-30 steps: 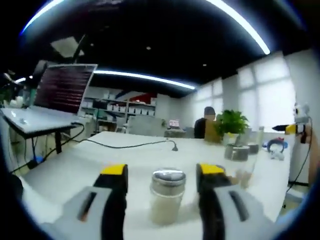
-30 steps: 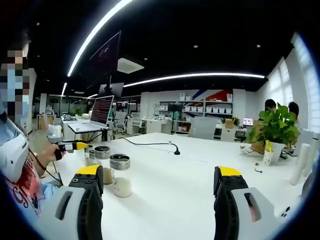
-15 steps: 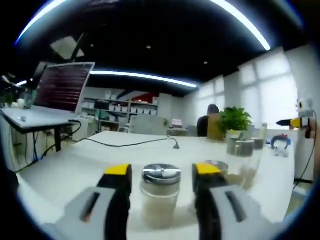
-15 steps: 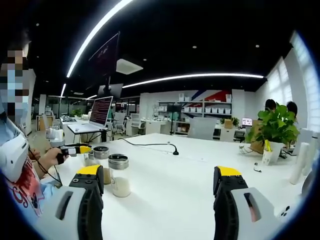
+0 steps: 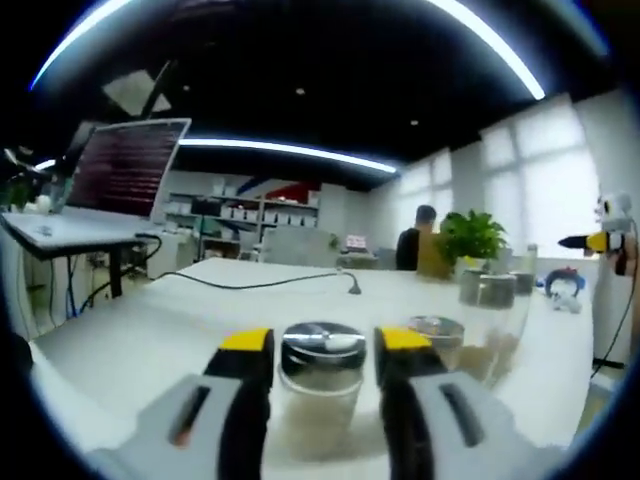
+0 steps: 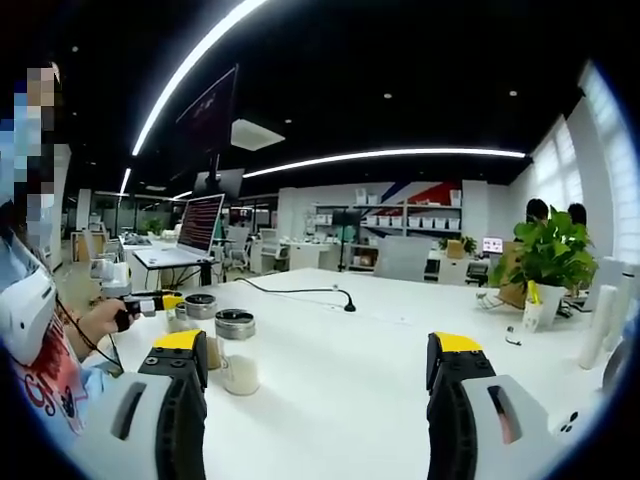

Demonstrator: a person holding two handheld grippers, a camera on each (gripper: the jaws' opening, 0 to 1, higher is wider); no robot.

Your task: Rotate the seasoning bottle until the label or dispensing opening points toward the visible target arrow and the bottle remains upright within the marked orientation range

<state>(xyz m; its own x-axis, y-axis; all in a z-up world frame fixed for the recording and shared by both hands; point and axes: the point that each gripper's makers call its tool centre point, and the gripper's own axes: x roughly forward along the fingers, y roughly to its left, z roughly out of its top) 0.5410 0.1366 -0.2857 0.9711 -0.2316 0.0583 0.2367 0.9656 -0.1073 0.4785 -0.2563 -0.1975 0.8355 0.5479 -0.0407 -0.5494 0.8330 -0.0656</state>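
Note:
A glass seasoning bottle (image 5: 320, 395) with a shiny metal lid and pale contents stands upright on the white table (image 5: 140, 335). My left gripper (image 5: 325, 342) holds it, with the yellow-tipped jaws pressed against its two sides. In the right gripper view, a hand holds the left gripper (image 6: 150, 298) at the far left, among a cluster of jars (image 6: 238, 350). My right gripper (image 6: 318, 345) hovers open over bare table (image 6: 340, 380) with nothing between its jaws. The right gripper's yellow tip (image 5: 598, 241) shows at the right edge of the left gripper view.
More lidded jars (image 5: 438, 335) stand just right of the held bottle, and others (image 5: 482, 290) farther back. A black cable (image 5: 265, 284) crosses the table. A potted plant (image 6: 552, 255) sits at the far right, and a monitor desk (image 5: 120, 175) at the left. A person (image 6: 35, 330) stands at the left.
The left jaws have drawn in from a wide gap until they meet the bottle's sides, and the left camera has come closer. The right gripper has stayed open and still.

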